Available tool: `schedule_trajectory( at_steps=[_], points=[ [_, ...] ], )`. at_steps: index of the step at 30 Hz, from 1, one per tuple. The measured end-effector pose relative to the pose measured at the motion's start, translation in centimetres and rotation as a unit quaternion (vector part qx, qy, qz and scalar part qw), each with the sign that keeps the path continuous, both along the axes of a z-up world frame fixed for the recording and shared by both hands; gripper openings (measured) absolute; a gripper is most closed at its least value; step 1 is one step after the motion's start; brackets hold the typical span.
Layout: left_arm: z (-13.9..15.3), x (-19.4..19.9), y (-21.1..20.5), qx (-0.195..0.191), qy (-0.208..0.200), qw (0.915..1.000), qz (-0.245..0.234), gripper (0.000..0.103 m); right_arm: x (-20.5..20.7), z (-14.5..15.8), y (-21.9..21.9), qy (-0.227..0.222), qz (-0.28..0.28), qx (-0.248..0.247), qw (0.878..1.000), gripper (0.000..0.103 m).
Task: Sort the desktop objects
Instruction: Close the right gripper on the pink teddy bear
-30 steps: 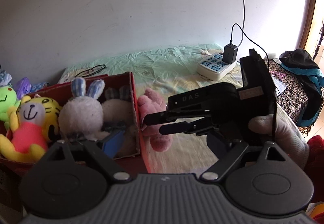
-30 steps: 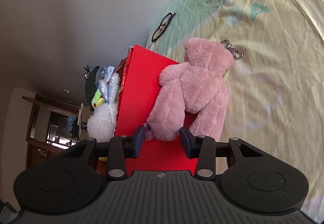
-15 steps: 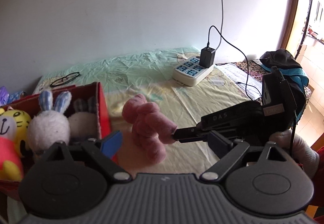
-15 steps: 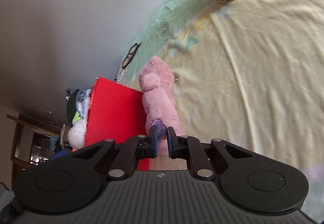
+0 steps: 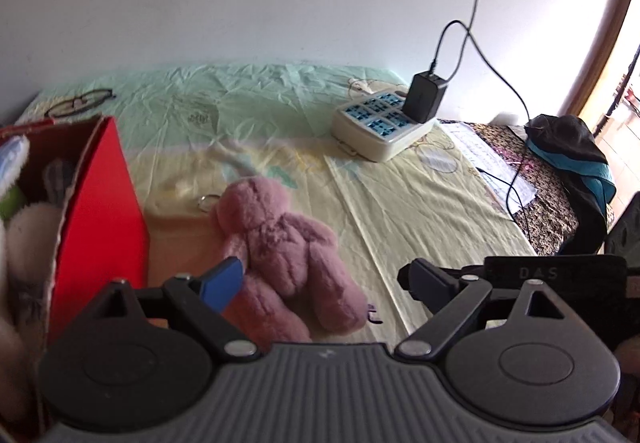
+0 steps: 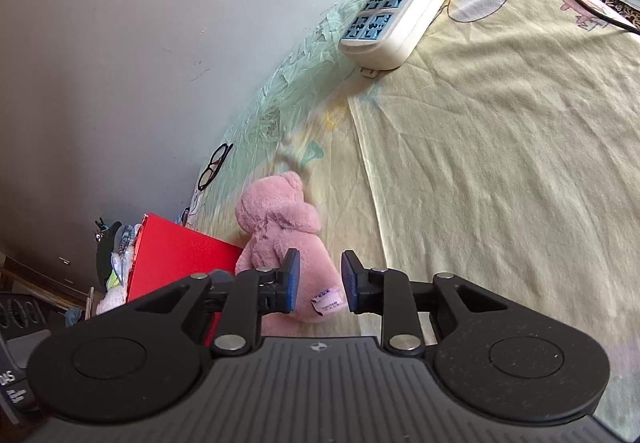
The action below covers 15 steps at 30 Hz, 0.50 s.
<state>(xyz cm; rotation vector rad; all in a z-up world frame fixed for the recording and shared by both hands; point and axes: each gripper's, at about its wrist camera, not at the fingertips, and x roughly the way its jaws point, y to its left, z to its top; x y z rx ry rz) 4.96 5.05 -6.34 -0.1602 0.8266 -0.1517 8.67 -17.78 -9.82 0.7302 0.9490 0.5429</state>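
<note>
A pink plush bear point(image 5: 280, 247) lies on the yellow-green sheet beside the red box point(image 5: 100, 203); it also shows in the right wrist view point(image 6: 284, 239). My left gripper point(image 5: 320, 279) is open, its fingers either side of the bear's legs, just above it. My right gripper point(image 6: 318, 281) is open and empty, its jaws apart just behind the bear's leg and white tag point(image 6: 329, 299). The right gripper's body point(image 5: 560, 275) shows at the right of the left wrist view. The red box point(image 6: 176, 263) holds several plush toys point(image 5: 24, 227).
A white power strip point(image 5: 380, 127) with a black charger point(image 5: 426, 97) and cables sits at the back right. Black glasses point(image 5: 78, 103) lie near the wall at back left. A dark bag point(image 5: 568, 147) rests on a patterned cloth at the right.
My right gripper was shut on the bear's leg half a second ago; now it has opened and drawn back to the right. The bear lies flat beside the box. My left gripper has come over it.
</note>
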Motion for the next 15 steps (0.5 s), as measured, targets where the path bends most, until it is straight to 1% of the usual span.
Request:
schedule_trajectory(
  at_steps=[3,5,6,7,8,9,10,13,15],
  points=[
    [-1.8,1.3,1.0,-0.005,0.019,0.9997,0.015,0.09,1.2,-0.2,1.3,-0.011,0.01,-0.001,1.0,0.029],
    [-3.1,2.1,1.7,-0.021,0.037,0.9989,0.021,0.09,1.9,-0.5,2.2,-0.012,0.017,-0.005,1.0,0.032],
    [-3.5,2.3,1.7,-0.014,0.042,0.9987,0.025,0.09,2.2,-0.7,2.8,-0.01,0.023,-0.005,1.0,0.032],
    [-3.7,2.4,1.4,0.002,0.037,0.9991,0.018,0.09,2.6,-1.0,3.3,-0.009,0.03,-0.004,1.0,0.032],
    [-3.9,2.6,1.1,0.005,0.036,0.9993,0.004,0.09,2.8,-1.1,3.8,-0.008,0.036,-0.004,0.999,0.032],
    [-4.0,2.7,1.0,0.0,0.039,0.9992,-0.003,0.091,3.0,-1.3,4.3,-0.008,0.041,-0.005,0.999,0.033],
    [-4.1,2.9,1.1,-0.001,0.04,0.9992,-0.002,0.091,3.0,-1.3,4.8,-0.011,0.041,-0.011,0.999,0.036],
    [-4.6,3.7,0.8,0.019,0.042,0.9989,-0.007,0.091,3.7,-1.8,5.7,-0.011,0.047,-0.018,0.999,0.037],
    [-4.8,4.1,0.9,0.016,0.042,0.999,-0.007,0.092,4.1,-2.2,5.7,-0.004,0.045,-0.005,0.999,0.038]
  ],
)
